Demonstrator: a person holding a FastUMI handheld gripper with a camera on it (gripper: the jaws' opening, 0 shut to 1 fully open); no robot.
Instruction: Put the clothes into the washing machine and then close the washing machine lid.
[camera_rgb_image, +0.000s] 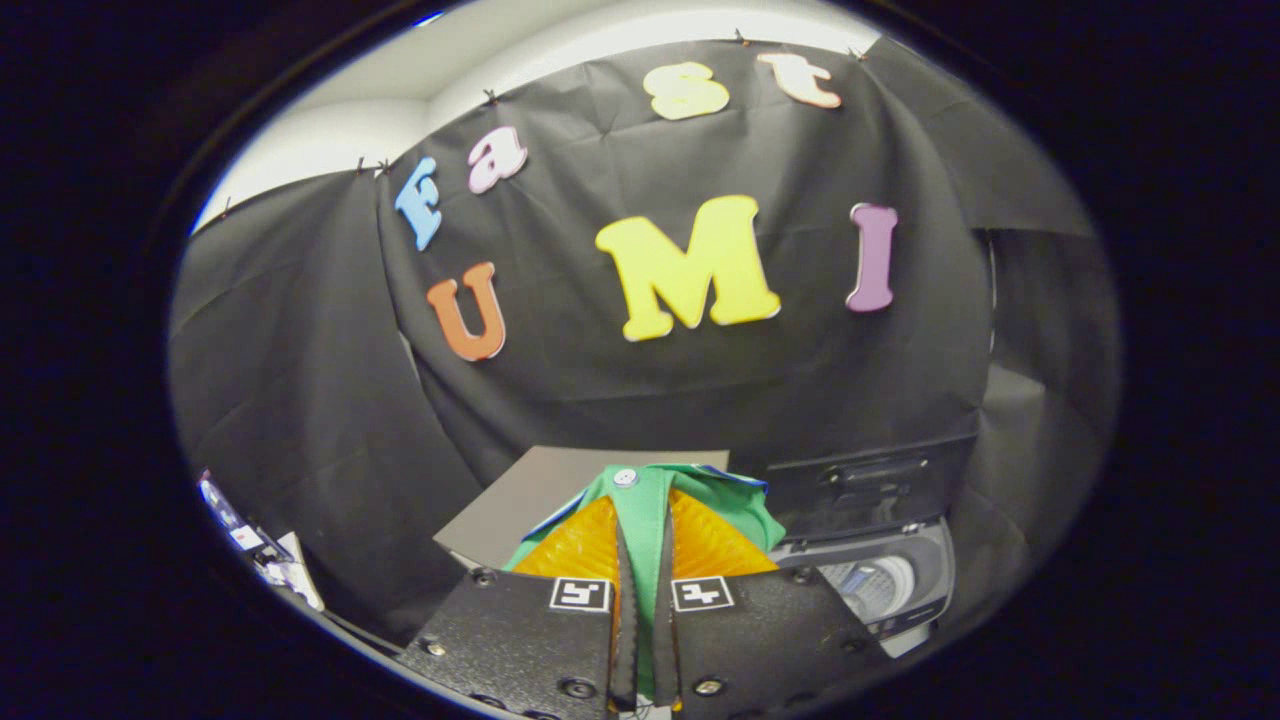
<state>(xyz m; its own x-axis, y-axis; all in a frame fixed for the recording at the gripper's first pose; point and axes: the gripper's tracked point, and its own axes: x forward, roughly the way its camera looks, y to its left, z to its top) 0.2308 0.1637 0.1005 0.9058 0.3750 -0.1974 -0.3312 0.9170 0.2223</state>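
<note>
Claw view. Count: one green garment (640, 505), one washing machine (880, 585), one raised lid (868, 487), one grey board (530, 495), one claw (640, 560) with two fingers.

Claw: the two fingers stand almost together, with only a narrow slit between them, and a fold of the green garment fills that slit from the finger bases up to the tips. Both fingers press on the cloth, so the claw is clamped on the garment. Each finger carries one square printed marker near its base.

Garment: green fabric with one pale button near its top edge and a strip of blue-and-white trim along its upper border. It bunches up over and just beyond the fingertips and spills to both sides of them, a little further on the side toward the washing machine. It hangs off the claw; whether any part rests on the grey board cannot be told.

Washing machine: top-loader, sitting beside the claw on the garment's far side, lower than the gripped cloth. Lid is up, standing behind the opening. The pale drum shows inside the opening. The garment is outside the drum, near the machine's rim but apart from it.

Grey board: flat panel behind the garment, on the side away from the washing machine.
</note>
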